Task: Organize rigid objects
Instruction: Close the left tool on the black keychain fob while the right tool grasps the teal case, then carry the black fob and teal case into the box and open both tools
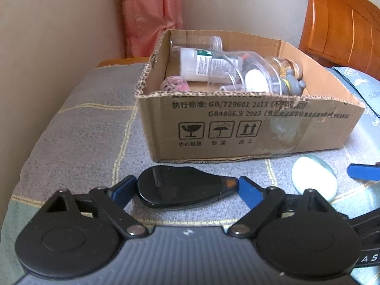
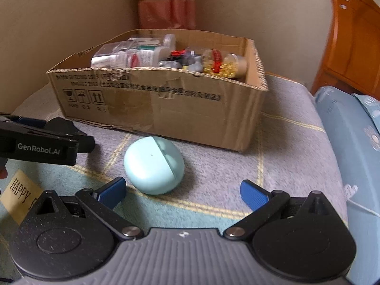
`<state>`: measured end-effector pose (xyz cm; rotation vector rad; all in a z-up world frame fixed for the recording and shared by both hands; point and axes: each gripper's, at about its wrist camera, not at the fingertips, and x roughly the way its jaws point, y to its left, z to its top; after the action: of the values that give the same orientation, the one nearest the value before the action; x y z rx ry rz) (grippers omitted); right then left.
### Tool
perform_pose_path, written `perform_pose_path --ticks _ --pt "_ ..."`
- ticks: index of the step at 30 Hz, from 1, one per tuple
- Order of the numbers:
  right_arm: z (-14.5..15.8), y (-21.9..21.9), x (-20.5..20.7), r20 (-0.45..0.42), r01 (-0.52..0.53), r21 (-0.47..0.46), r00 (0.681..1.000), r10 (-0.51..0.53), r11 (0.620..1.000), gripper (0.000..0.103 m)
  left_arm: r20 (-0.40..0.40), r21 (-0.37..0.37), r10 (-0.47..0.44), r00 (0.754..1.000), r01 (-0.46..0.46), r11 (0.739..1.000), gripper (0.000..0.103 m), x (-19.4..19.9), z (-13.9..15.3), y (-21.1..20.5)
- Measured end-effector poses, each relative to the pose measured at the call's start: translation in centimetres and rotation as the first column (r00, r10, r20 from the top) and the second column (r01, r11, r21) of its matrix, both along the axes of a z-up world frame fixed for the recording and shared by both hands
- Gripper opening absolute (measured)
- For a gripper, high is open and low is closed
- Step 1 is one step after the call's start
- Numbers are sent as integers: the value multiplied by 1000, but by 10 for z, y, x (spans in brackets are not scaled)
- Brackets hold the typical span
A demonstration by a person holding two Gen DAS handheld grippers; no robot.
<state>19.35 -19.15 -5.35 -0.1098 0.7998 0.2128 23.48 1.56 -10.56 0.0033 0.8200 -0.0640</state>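
Observation:
A cardboard box [image 1: 237,130] stands on the bed and holds several bottles and small figures; it also shows in the right wrist view [image 2: 166,109]. A flat black teardrop-shaped case [image 1: 182,187] lies between the blue pads of my left gripper [image 1: 186,188], whose jaws stand wide at its two ends. A pale mint egg-shaped case [image 2: 154,168] lies on the bed just ahead of my right gripper [image 2: 182,192], which is open and empty. The mint case also shows at the right of the left wrist view [image 1: 313,178].
A grey checked blanket [image 1: 83,130] covers the bed. A wooden headboard [image 1: 344,23] and light blue pillows [image 2: 351,142] are at the right. A pink curtain [image 1: 149,19] hangs in the corner behind the box. A "HAPPY" card [image 2: 21,190] lies at the left.

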Motion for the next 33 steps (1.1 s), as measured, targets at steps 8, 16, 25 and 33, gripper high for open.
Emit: perform_pose_path --ticks 8,16,25,33 --pt "1 15 14 -4 -115 -6 993 115 993 103 0 2 -12 1000 12 1000 89 -1 0 2" --pt "5 22 19 12 -202 -6 979 202 979 93 -10 2 -43 999 43 999 89 -1 -1 11" --pt "12 24 20 16 -236 -22 971 237 971 62 -21 0 -58 998 58 998 89 -3 -1 18" --pt "16 24 10 -2 -236 -52 972 236 970 58 -18 39 -126 992 127 991 89 -12 5 18"
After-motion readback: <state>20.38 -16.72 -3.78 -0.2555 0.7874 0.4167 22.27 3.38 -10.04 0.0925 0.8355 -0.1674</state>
